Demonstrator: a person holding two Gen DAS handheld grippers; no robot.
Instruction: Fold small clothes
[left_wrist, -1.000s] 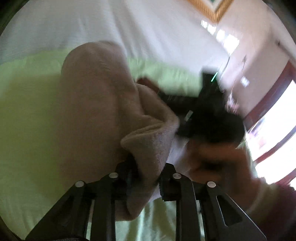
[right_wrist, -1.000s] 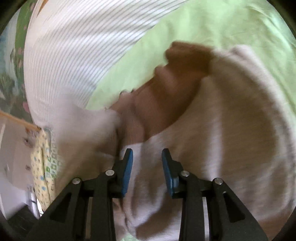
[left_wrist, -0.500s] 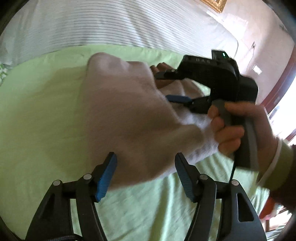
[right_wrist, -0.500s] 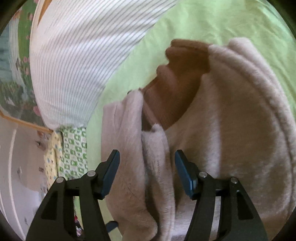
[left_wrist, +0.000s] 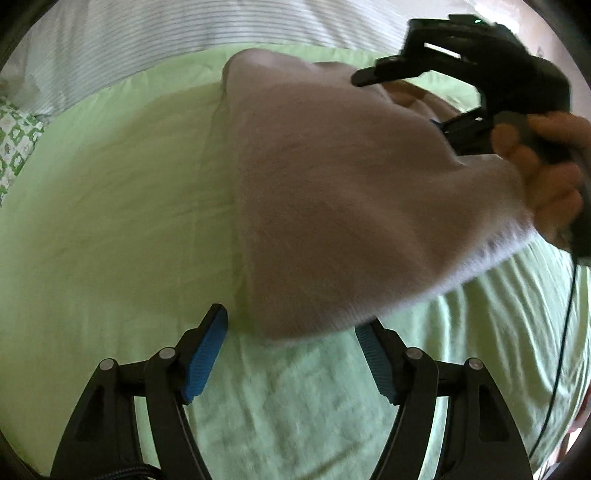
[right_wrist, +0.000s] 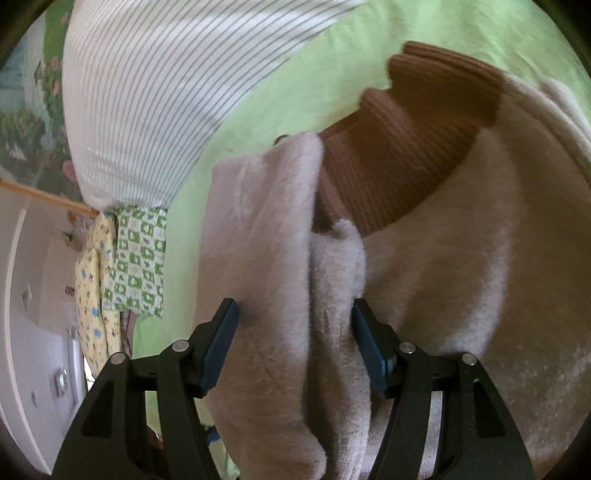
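I've just spread both sets of fingers (left_wrist: 291, 350) (right_wrist: 293, 345), freeing the fleece (left_wrist: 351, 206) so the fold settles on the bed (left_wrist: 110, 221).

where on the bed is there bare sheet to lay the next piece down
Bare green sheet lies left of the fleece garment, up to the striped bedding, and in front by the left gripper. Crowded on the right, around the right gripper and hand.
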